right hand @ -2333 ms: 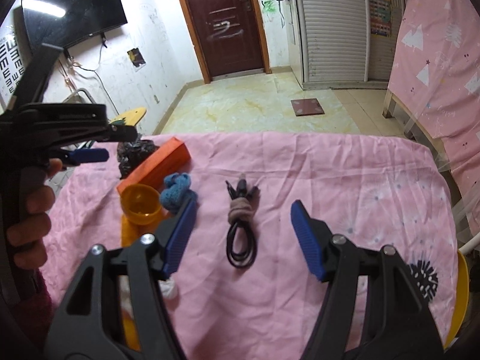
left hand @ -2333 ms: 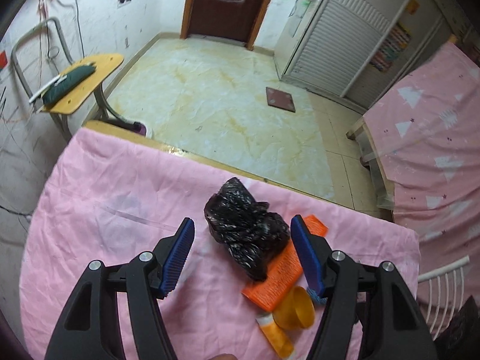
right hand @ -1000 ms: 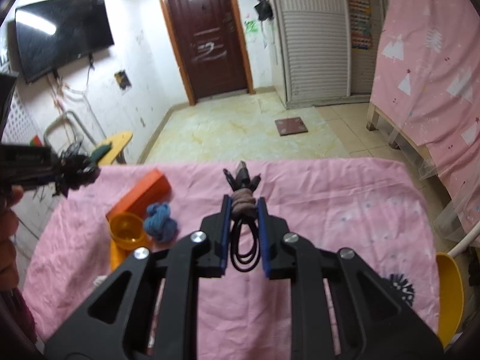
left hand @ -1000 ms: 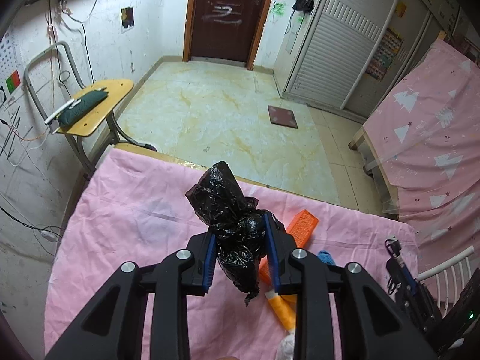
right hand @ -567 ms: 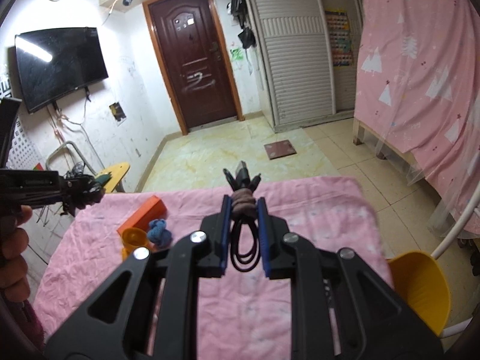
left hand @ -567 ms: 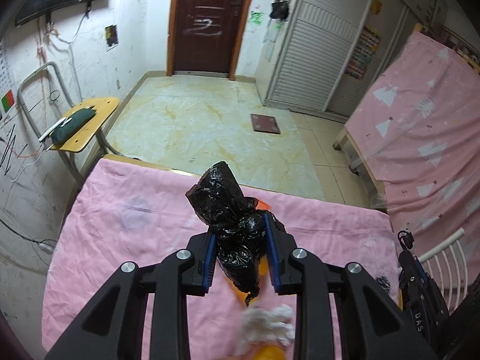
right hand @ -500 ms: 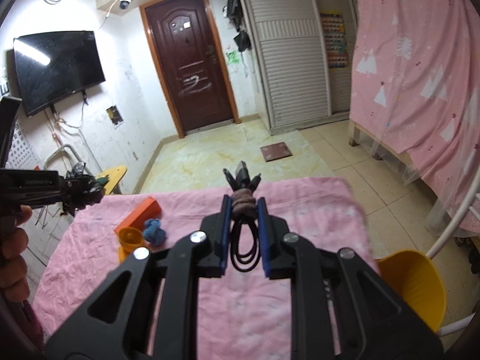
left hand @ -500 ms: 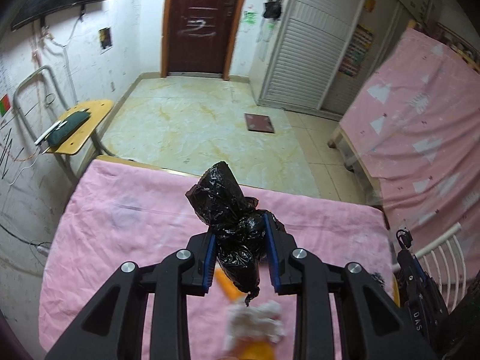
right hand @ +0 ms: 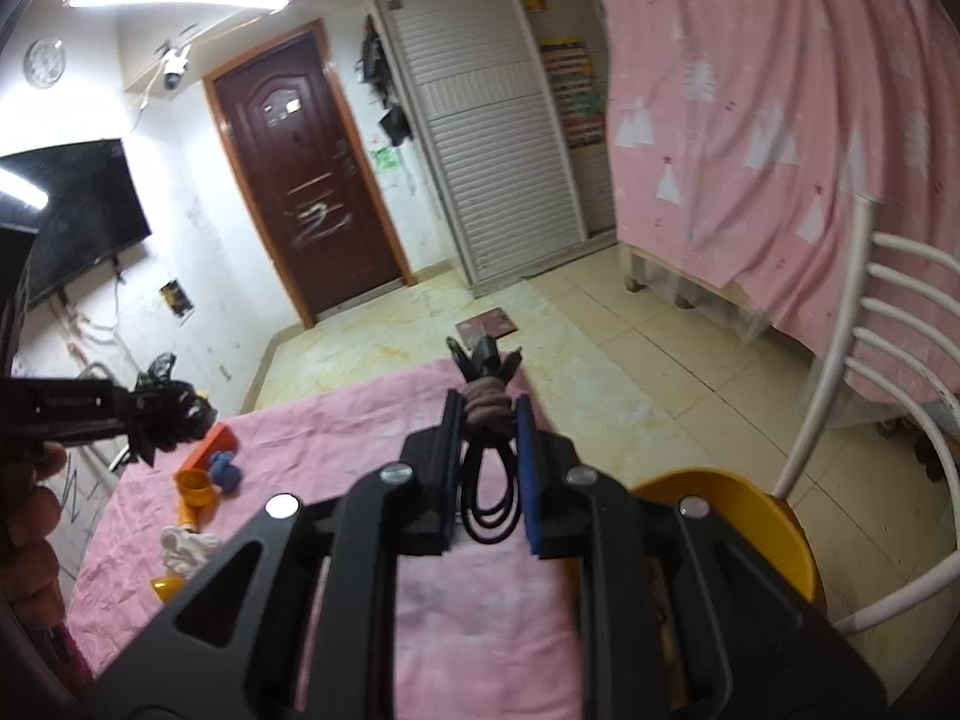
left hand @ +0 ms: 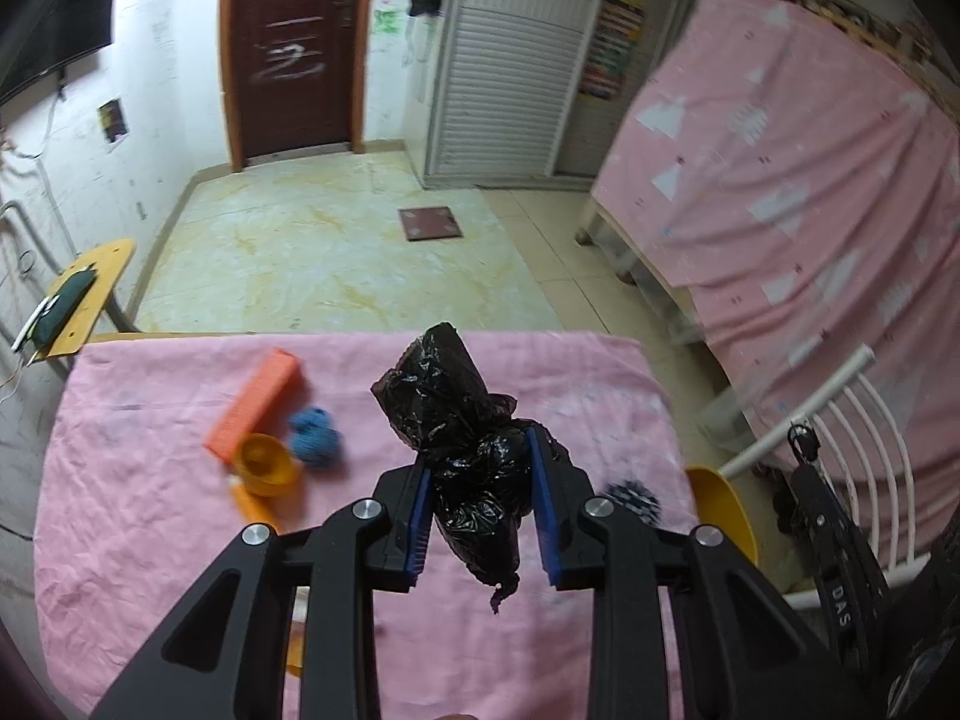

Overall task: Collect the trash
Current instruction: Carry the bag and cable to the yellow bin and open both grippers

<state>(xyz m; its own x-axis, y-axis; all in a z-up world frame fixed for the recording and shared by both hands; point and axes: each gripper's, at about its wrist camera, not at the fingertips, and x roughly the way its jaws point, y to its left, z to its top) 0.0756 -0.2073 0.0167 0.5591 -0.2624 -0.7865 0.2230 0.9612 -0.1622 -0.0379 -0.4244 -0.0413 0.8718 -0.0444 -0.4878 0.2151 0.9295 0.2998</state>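
My left gripper (left hand: 480, 480) is shut on a crumpled black plastic bag (left hand: 462, 414), held above the pink-covered table (left hand: 150, 540). In the right wrist view my right gripper (right hand: 486, 438) is shut on a coiled black cable (right hand: 487, 498) bound with a brown band, raised near the table's right end. A yellow bin (right hand: 762, 516) stands just off that end, below and right of the cable; its rim (left hand: 723, 510) shows right of the bag. The left gripper with the bag (right hand: 171, 417) appears at the left of the right wrist view, held by a hand (right hand: 30, 516).
On the table lie an orange box (left hand: 255, 402), a yellow cup (left hand: 264, 465), a blue yarn ball (left hand: 313, 437), a dark spiky ball (left hand: 630, 498) and a white crumpled tissue (right hand: 183, 546). A white chair (right hand: 870, 396) stands by the bin. A pink-draped bed (left hand: 810, 192) is at right.
Both grippers have swung to the right with their loads, toward the table's right end. The yellow bin and white chair have come into view and grown closer. Grips unchanged.
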